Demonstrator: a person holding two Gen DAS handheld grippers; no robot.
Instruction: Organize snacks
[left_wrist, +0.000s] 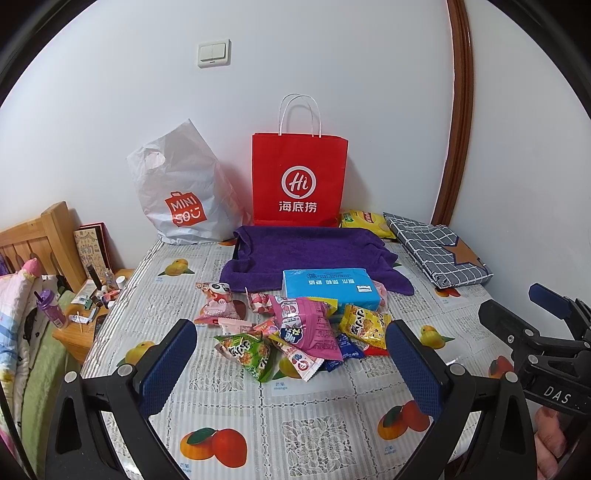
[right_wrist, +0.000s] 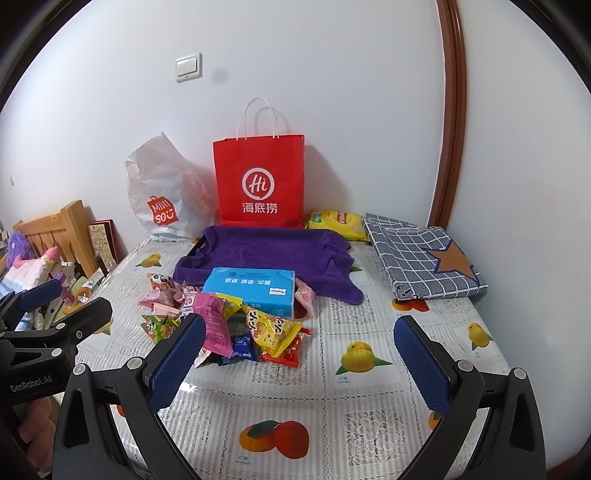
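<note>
Left gripper (left_wrist: 295, 363) fingers apart, snack pile (left_wrist: 295, 328) between tips. Right gripper (right_wrist: 299, 354) apart, empty; pile by left finger. Tissue pack (left_wrist: 330, 290), purple towel (left_wrist: 314, 254), red bag (left_wrist: 299, 181) beyond.

Snack pile (left_wrist: 295, 332) on the table (left_wrist: 332, 424)
Tissue pack (left_wrist: 330, 291) just behind it, towel (left_wrist: 314, 251) behind that, paper bag (left_wrist: 299, 177) at the wall, folded cloth (left_wrist: 436, 247) right.

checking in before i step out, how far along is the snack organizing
Nothing looks sorted yet. The snack packets lie in a loose pile on the table, in front of the blue tissue pack. The left gripper and right gripper are open and empty. Left: all the packets; the red paper bag stands against the wall.
</note>
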